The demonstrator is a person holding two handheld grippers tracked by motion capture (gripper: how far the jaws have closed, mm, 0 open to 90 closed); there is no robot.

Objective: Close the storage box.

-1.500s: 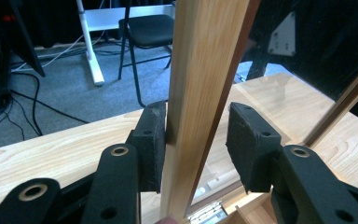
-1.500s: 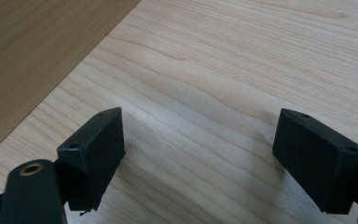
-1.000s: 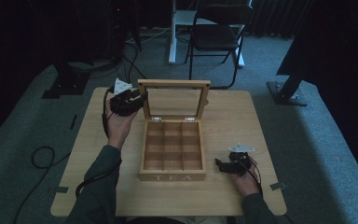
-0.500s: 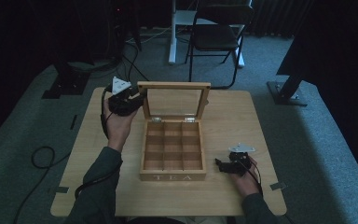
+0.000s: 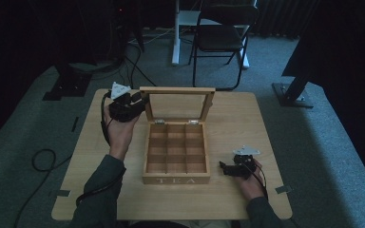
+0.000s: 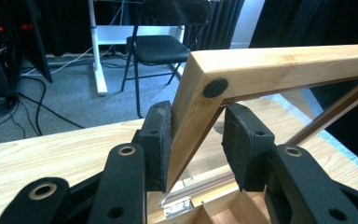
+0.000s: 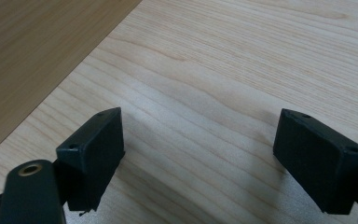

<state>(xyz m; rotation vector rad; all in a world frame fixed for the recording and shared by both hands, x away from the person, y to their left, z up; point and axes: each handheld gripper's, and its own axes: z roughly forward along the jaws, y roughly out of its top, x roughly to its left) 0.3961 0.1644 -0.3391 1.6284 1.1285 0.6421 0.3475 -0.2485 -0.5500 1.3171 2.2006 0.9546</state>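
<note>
A: High view. Wooden tea box (image 5: 176,179), marked TEA on the front wall, at mid-table (image 5: 233,118); nine compartments, all bare wood. Glazed lid (image 5: 177,90) raised upright at the rear hinges.

B: Left gripper (image 5: 140,102) at the left edge of that lid, in a raised hand. Right gripper (image 5: 223,167) low on the table, just beside the right front corner of the box, apart from it. Folding chair (image 5: 221,38) on the carpet beyond the table.

A: Left gripper view. Corner of the lid (image 6: 270,70) between the two black jaws of the left gripper (image 6: 198,140). Closed about the side rail: one pad (image 6: 161,140) flat against the outer face of the wood, the other close on the glazed side, contact there hard to tell. Hinge and compartment walls at the bottom edge; chair (image 6: 161,46) in the background.

B: Right gripper view. Right gripper (image 7: 198,154) spread wide, nothing between the pads, pale table grain (image 7: 242,70) beneath. Darker wall of the tea box (image 7: 28,56) across the upper left corner, clear of both jaws.
</note>
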